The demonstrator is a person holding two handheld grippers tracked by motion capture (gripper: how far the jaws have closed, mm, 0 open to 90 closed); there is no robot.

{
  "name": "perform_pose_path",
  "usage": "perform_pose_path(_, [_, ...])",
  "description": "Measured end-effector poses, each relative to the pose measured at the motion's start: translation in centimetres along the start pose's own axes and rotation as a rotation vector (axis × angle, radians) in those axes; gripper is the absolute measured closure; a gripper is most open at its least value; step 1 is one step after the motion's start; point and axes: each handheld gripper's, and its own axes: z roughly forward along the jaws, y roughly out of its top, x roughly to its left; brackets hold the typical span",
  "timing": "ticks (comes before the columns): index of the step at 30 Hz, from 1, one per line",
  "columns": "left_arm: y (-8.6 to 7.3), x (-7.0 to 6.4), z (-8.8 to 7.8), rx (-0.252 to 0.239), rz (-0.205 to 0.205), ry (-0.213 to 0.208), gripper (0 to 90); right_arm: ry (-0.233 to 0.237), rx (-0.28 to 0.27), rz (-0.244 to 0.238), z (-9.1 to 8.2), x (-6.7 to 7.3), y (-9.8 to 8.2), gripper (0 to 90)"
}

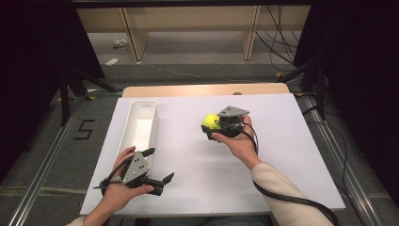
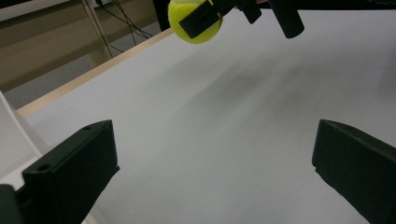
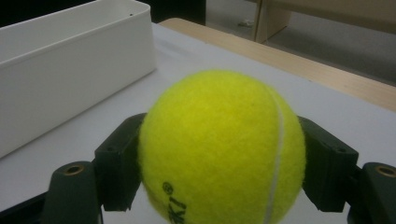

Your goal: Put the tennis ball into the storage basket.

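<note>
— Two grippers, status?
— My right gripper (image 1: 212,125) clamps the tennis ball (image 1: 211,121) above mid-table; my left gripper (image 1: 157,165), jaws wide and empty, sits at the white bin's (image 1: 151,126) six o'clock.

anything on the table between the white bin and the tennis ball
Nothing: the high view shows only bare white table top between the white bin and the tennis ball, which the right gripper holds clamped.

Tennis ball (image 3: 219,149) underside and black lettering cut off below.
</note>
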Motion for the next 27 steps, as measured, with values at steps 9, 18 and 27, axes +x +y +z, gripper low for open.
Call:
perform_pose_path(9, [0.01, -0.02, 0.01, 0.001, 0.001, -0.001, 0.0, 0.007, -0.005, -0.001, -0.11, 0.18, 0.16, 26.6])
perform_pose_path(18, [0.00, 0.00, 0.01, 0.000, -0.001, 0.000, 0.0, 0.011, -0.009, -0.001, -0.15, 0.36, 0.29, 26.6])
perform_pose_path(27, [0.01, 0.01, -0.01, 0.000, 0.000, 0.001, 0.0, 0.015, -0.015, 0.000, -0.22, 0.50, 0.42, 26.6])
